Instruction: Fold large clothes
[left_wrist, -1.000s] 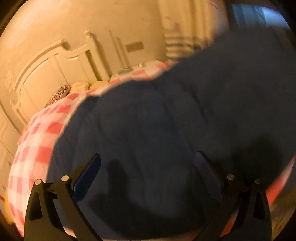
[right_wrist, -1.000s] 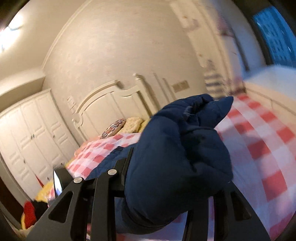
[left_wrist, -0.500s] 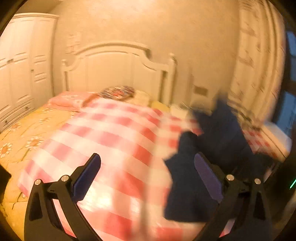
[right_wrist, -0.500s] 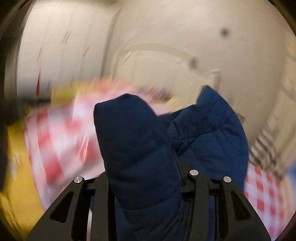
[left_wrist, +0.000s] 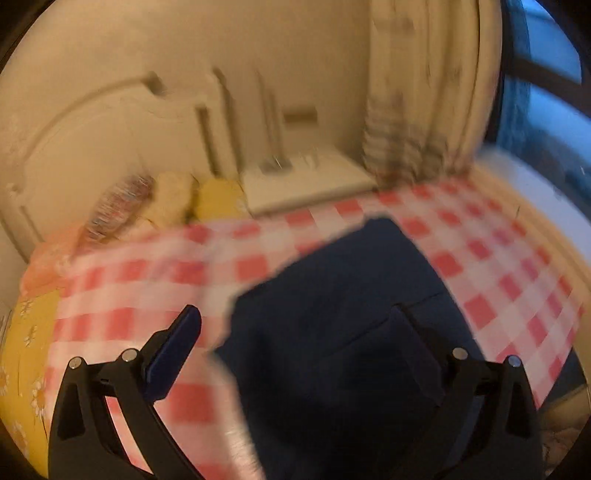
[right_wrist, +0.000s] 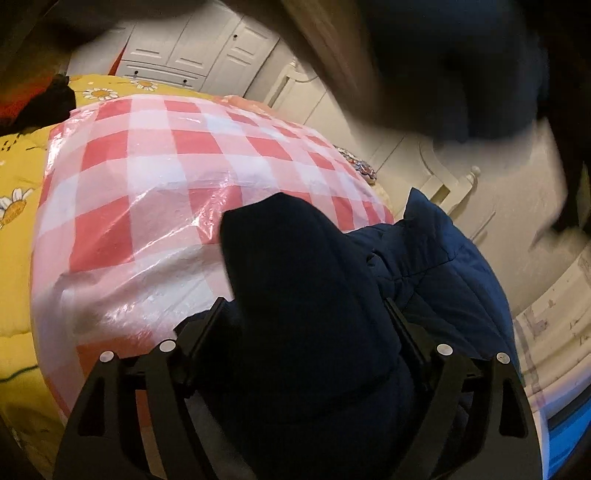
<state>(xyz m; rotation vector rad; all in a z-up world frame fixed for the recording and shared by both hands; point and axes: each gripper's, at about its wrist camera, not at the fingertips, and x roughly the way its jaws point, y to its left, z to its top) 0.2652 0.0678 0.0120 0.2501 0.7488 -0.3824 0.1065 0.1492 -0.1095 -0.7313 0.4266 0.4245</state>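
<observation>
Since earlier: both views have swung; the right gripper, which clamped a bunched fold of the navy padded coat a second ago, now has its jaws opening, and the left view has swept from bare bed onto the coat again.
Right fingers: spread wide, with a rolled, sleeve-like bulge of coat between them; the pads look clear of the cloth, so I judge this a release that lays the fold down.
Left gripper: wide and empty, hovering over the coat, probably placed to take the next edge.
Coat: on the red-and-white checked plastic sheet, which likely keeps it off the yellow daisy bedding.
Beyond: pillows, white headboard, and a blurred dark shape crossing the top of the right view, unidentifiable.
</observation>
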